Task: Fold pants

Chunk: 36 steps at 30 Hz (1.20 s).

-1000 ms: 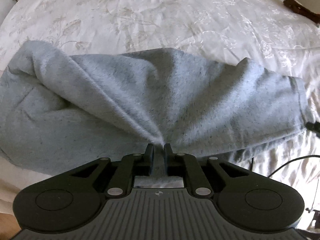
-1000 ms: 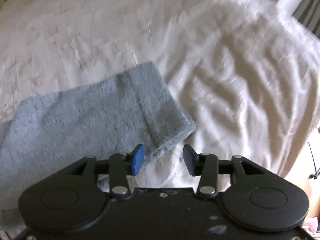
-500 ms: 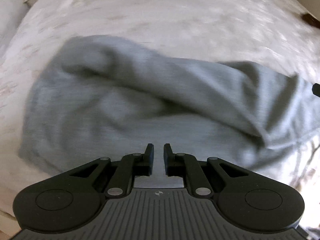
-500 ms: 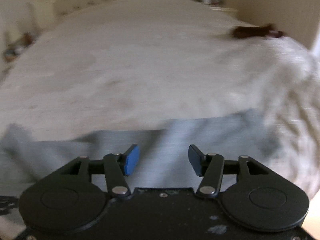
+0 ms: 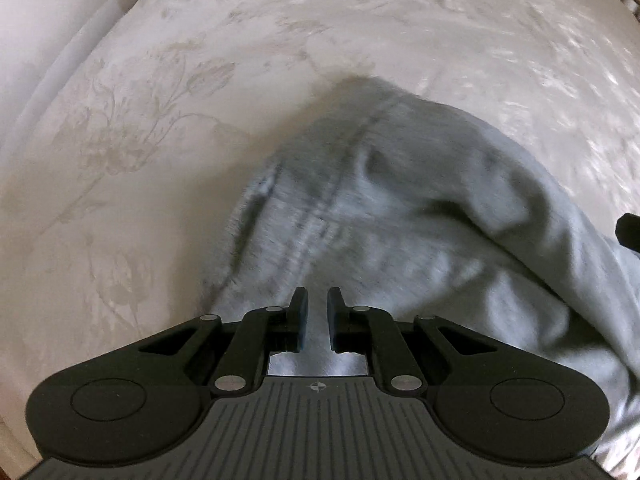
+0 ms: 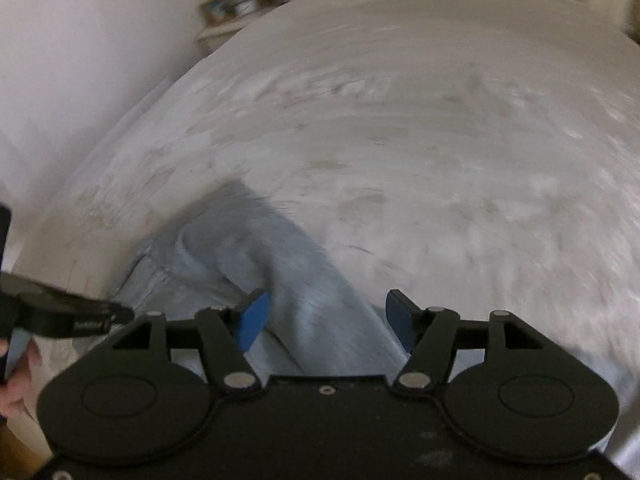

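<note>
Folding soft grey sweatpants (image 5: 420,216) on a bed (image 5: 140,128).
Limp, light fleece: best pinched at a seam or hem. Left gripper (image 5: 316,320) fingers nearly shut, hold uncertain; right gripper (image 6: 326,320) fingers opening, gripping nothing.

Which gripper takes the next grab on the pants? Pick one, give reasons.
Right. The right gripper hangs over the pants, jaws opening, gripping nothing; the left gripper is shut.

Soft daylight, motion blur, fisheye warp
</note>
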{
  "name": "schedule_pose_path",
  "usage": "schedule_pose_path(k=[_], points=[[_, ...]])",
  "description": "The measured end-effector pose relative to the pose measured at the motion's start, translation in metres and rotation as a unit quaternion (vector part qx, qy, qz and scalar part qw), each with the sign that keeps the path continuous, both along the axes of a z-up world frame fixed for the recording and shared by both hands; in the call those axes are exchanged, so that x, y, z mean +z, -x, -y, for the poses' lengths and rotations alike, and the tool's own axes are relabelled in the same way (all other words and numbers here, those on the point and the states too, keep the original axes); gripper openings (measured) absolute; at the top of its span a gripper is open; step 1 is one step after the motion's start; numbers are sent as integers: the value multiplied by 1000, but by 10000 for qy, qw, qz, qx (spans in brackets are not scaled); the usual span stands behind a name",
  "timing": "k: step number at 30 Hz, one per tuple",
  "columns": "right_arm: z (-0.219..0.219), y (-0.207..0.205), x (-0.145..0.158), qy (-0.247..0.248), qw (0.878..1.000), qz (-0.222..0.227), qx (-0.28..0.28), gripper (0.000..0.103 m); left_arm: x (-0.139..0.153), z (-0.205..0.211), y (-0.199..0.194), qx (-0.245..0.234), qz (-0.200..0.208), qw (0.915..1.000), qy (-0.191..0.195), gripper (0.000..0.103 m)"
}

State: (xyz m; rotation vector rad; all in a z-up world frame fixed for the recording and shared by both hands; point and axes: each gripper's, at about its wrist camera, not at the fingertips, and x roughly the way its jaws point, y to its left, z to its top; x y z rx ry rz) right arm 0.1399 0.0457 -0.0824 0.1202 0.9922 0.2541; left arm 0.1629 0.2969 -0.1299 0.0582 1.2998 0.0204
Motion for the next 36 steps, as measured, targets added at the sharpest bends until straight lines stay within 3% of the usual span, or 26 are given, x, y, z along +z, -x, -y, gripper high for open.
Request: schedule_pose_path(k=[5,12,18,19,20,21,22,27,30,34,36], points=[[-24,-46,-13,-112,9992,-152,339,68,-25,-22,-22,130,-165,9998,10,11],[-37,-109,-40,-394,9971,-535,382,71,-47,-38,-40,170,-394,9985,354,11],[-37,-135,-75,-770,9881,-1241,483,72,-52,-42,-44,222,-389,9981,424,11],[-37,-137,-80,-901,9854,-1368,466,68,-51,-42,-42,203,-369,9983,412,11],[-37,-135,-83,-1162,9809,-1477,499,47,-50,-41,-41,174,-346,9985,397,11],[-37,-135,-83,-1162,9809,-1477,499,33,-49,-41,-39,148,-323,9986,386,11],[-40,-130,-79,-1165,9814,-1421,557,18,-48,-41,-37,143,-304,9987,390,11],[-61,-77,-22,-964,9885,-551,1026,17,-30,-54,-25,436,-193,9973,567,11],[-87,-25,8,-722,9846,-114,1586,17,-14,-71,-10,725,-29,9968,341,11],[-133,50,5,-81,9707,80,2401,16,6,-104,18,1315,177,9910,149,11],[-154,76,-12,74,9626,-76,2707,9,14,-116,31,1504,254,9883,58,11]])
